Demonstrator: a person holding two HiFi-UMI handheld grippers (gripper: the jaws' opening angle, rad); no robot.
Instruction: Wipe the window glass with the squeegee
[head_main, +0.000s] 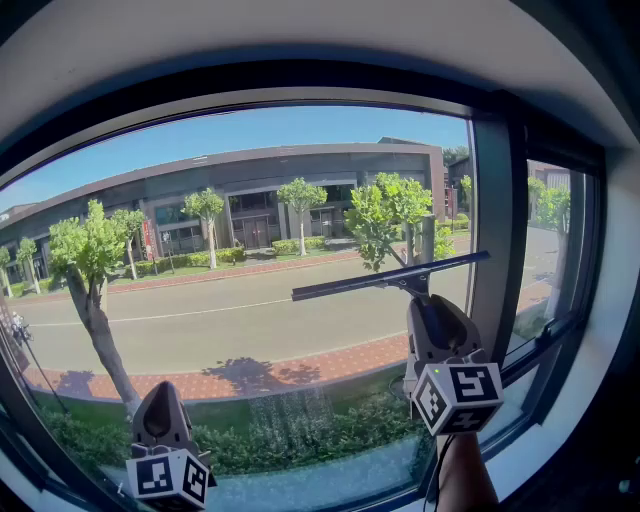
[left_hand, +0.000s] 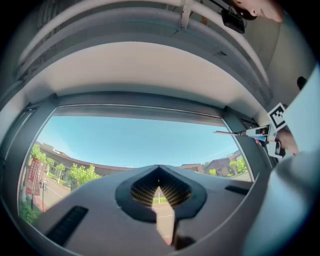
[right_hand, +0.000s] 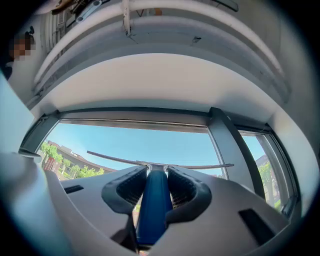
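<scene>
The squeegee's dark blade (head_main: 390, 275) lies slanted against the large window glass (head_main: 230, 200), near the pane's right side at mid height. My right gripper (head_main: 428, 303) is below it, shut on the squeegee's blue handle (right_hand: 153, 200); the thin blade (right_hand: 200, 167) spans the glass just beyond the jaws. My left gripper (head_main: 163, 398) hangs low at the pane's bottom left, shut with nothing in it and apart from the squeegee. In the left gripper view the jaws (left_hand: 159, 170) meet at the tips, and the squeegee (left_hand: 235, 133) shows far right.
A dark vertical mullion (head_main: 495, 220) stands just right of the blade, with a narrower side pane (head_main: 548, 250) beyond it. The dark window frame (head_main: 250, 85) runs along the top under a white ceiling. Outside are a road, trees and a long building.
</scene>
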